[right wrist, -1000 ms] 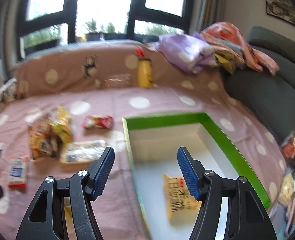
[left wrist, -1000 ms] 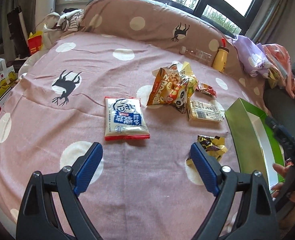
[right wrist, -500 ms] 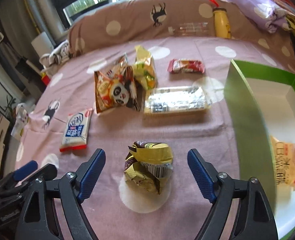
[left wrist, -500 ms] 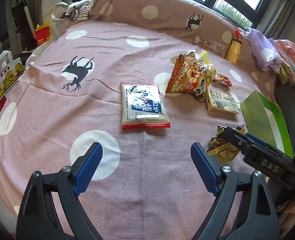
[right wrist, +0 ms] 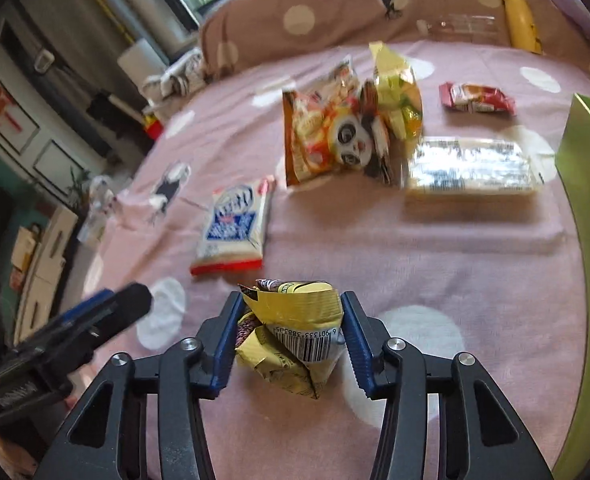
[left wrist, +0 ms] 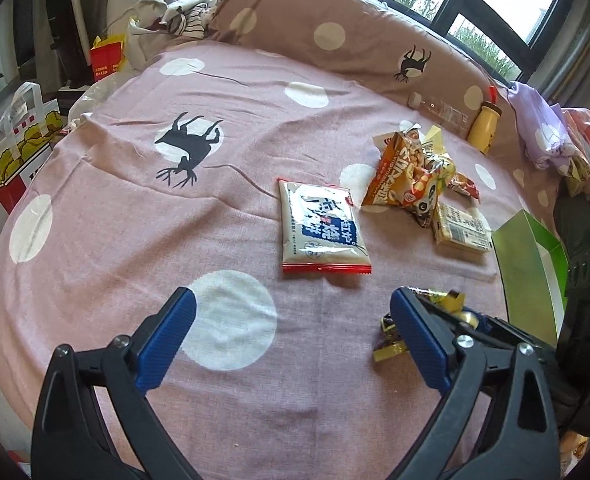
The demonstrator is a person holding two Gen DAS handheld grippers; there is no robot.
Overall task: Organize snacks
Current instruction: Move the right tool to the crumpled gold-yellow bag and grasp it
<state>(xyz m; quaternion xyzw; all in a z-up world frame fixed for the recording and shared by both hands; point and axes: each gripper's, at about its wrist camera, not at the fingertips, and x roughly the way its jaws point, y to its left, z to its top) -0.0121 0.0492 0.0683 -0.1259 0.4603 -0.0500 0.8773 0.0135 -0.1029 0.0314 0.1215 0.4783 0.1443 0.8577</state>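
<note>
Gold crumpled wrapper (right wrist: 295,332) pinched in right gripper (right wrist: 291,340), not yet in green box (right wrist: 583,208) — left gripper (left wrist: 291,340) spread, idle — white packet (left wrist: 321,232), panda bag (right wrist: 327,136), other snacks left on bedspread (left wrist: 135,220).

Flat packet (left wrist: 322,231) left of panda bag (left wrist: 409,178).

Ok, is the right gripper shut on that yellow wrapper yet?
Shut: the right gripper has both blue pads pressed against the crumpled yellow wrapper.
</note>
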